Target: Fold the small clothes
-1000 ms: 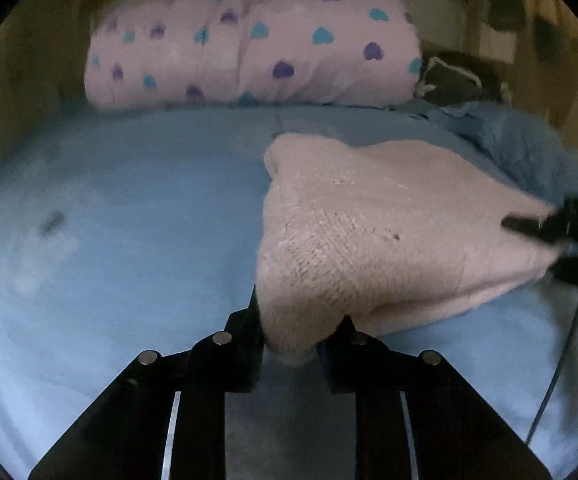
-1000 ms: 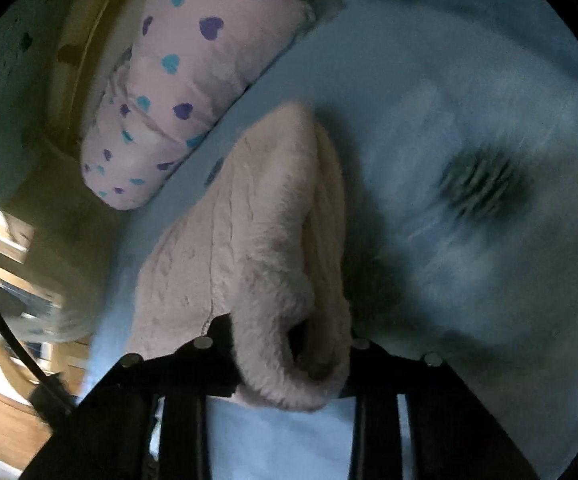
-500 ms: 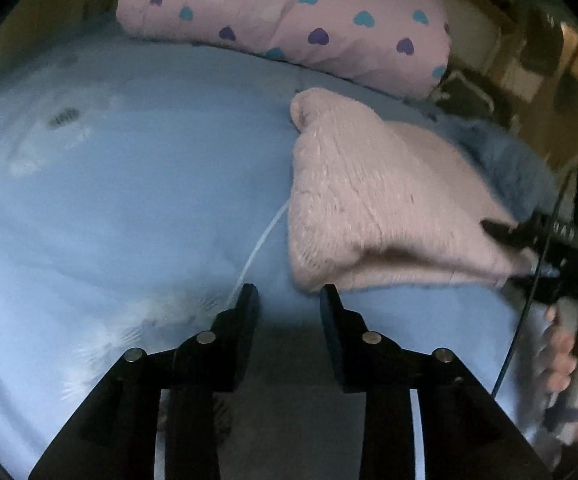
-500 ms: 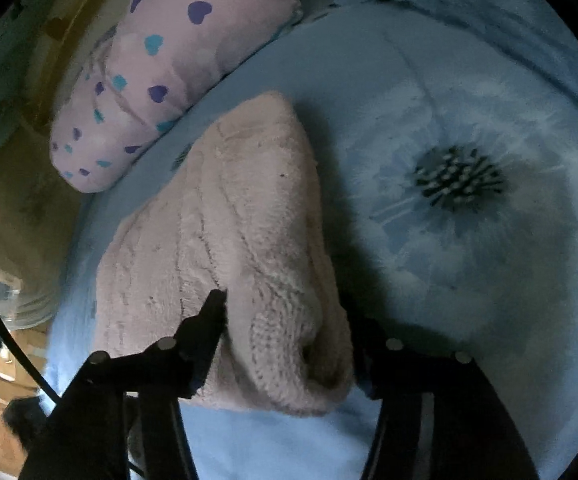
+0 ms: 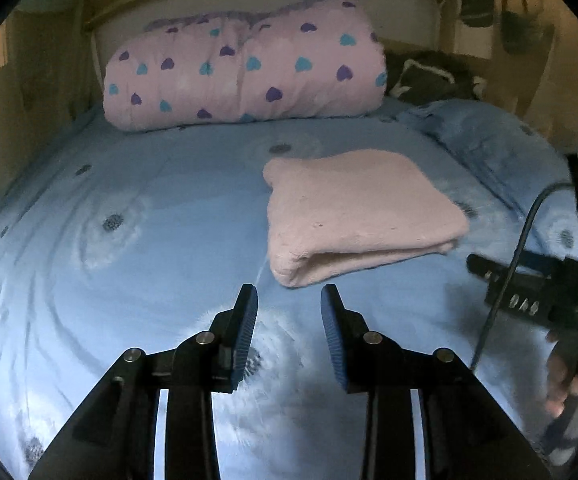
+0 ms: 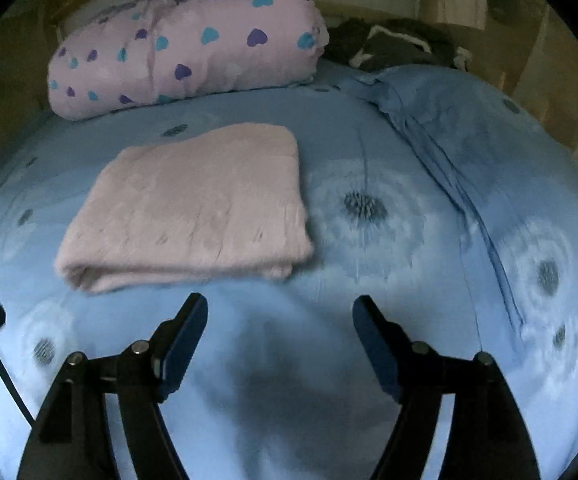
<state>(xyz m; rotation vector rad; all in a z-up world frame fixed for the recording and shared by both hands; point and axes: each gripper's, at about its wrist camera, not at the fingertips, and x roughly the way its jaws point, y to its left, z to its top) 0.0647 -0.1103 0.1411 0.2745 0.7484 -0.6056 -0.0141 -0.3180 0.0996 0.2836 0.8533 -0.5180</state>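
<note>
Both grippers let go, pink sweater folded on the bed

The left gripper point(image 5: 289, 300) and right gripper point(image 6: 279, 312) have jaws spread and empty, the right's just widened; a finger swinging back could snag the near fold and undo it. The sweater point(image 6: 193, 204) lies beyond both, mid-bed, before the heart-print quilt point(image 5: 245, 72) at the head edge
</note>
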